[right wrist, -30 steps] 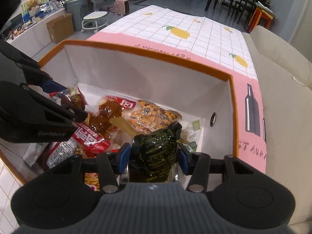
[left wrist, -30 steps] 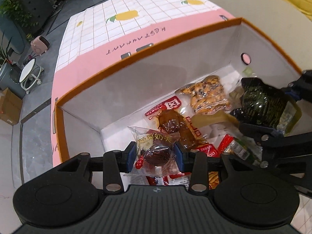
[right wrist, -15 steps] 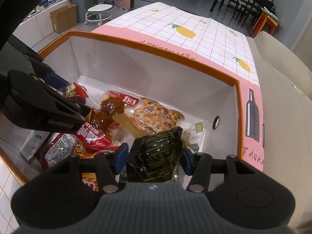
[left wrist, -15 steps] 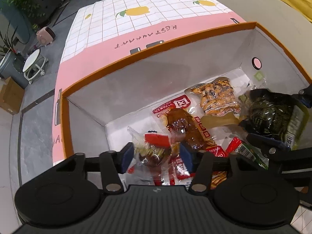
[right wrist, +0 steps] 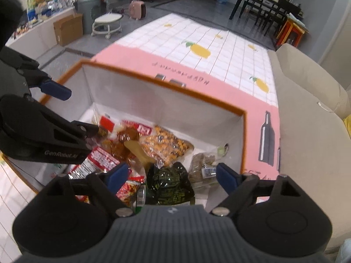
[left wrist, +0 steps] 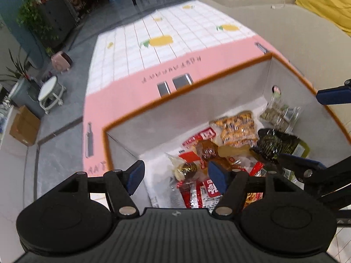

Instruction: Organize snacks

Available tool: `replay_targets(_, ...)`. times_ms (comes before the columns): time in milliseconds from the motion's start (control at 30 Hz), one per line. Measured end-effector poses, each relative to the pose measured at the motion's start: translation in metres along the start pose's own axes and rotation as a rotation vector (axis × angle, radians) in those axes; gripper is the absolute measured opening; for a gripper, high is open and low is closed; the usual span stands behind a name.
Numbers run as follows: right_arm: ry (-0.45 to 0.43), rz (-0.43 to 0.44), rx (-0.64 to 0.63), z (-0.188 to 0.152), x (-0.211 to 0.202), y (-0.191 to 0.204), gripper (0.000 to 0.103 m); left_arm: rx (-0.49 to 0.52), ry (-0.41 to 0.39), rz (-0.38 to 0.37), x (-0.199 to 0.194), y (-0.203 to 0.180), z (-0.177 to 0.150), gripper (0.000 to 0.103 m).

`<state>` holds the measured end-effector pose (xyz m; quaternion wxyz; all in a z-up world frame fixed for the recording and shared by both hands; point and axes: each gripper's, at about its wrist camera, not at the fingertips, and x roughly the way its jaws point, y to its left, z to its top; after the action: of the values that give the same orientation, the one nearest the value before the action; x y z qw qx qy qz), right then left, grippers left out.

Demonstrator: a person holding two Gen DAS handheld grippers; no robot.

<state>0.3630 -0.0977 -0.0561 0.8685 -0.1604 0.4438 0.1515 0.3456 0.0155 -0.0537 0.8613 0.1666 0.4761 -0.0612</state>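
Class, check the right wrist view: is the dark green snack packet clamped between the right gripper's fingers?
No: the dark green snack packet lies in the box, untouched by the opening fingers.

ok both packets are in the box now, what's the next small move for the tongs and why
Probably lift both tongs clear of the box and go for more snacks. The left tongs and right tongs are opening with nothing pinched; the dark green packet and the small clear-wrapped snack lie loose among the other packets.

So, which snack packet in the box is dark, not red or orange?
The black packet with green print, lying in the box just below the right gripper; its neighbours are red, orange or clear.
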Motion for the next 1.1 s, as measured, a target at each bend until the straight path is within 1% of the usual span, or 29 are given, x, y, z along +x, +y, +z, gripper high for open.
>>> replay_targets(67, -0.027, -0.002, 0.015, 0.002, -0.013, -0.002, 0.087, -0.01, -0.039, 0.004, -0.013, 0.002, -0.001, 0.078)
replay_targets(200, -0.105, -0.021, 0.051, -0.001, -0.044, -0.006, 0.091, -0.056, -0.164, 0.043, -0.046, 0.007, -0.006, 0.078)
replay_targets(267, -0.15, -0.025, 0.078, -0.005, -0.06, -0.008, 0.092, -0.091, -0.228, 0.048, -0.064, 0.011, -0.01, 0.078)
replay_targets(333, -0.2, -0.012, 0.1, -0.01, -0.076, -0.01, 0.092, -0.115, -0.296, 0.047, -0.083, 0.012, -0.015, 0.078)
replay_targets(433, -0.267, 0.001, 0.138, -0.019, -0.103, -0.012, 0.092, -0.11, -0.385, 0.07, -0.11, 0.009, -0.023, 0.078)
replay_targets(533, -0.329, 0.028, 0.172, -0.029, -0.128, -0.012, 0.092, -0.108, -0.462, 0.079, -0.135, 0.003, -0.033, 0.078)
replay_targets(633, -0.39, 0.058, 0.179, -0.041, -0.153, -0.009, 0.092, -0.114, -0.528, 0.076, -0.157, -0.003, -0.043, 0.078)
replay_targets(667, -0.408, 0.059, 0.18, -0.048, -0.162, -0.008, 0.092, -0.117, -0.547, 0.087, -0.163, -0.005, -0.046, 0.079)
replay_targets(700, -0.424, 0.056, 0.184, -0.053, -0.17, -0.007, 0.092, -0.116, -0.563, 0.107, -0.17, -0.009, -0.049, 0.08)
replay_targets(767, -0.452, 0.054, 0.189, -0.063, -0.182, -0.005, 0.094, -0.111, -0.589, 0.135, -0.179, -0.015, -0.057, 0.089)
replay_targets(800, -0.465, 0.05, 0.194, -0.068, -0.188, -0.003, 0.094, -0.109, -0.602, 0.149, -0.183, -0.019, -0.061, 0.09)
replay_targets(967, -0.491, 0.064, 0.219, -0.094, -0.207, 0.003, 0.095, -0.135, -0.615, 0.233, -0.192, -0.033, -0.078, 0.09)
replay_targets(1100, -0.494, 0.058, 0.244, -0.113, -0.213, 0.008, 0.096, -0.195, -0.605, 0.234, -0.193, -0.039, -0.098, 0.09)
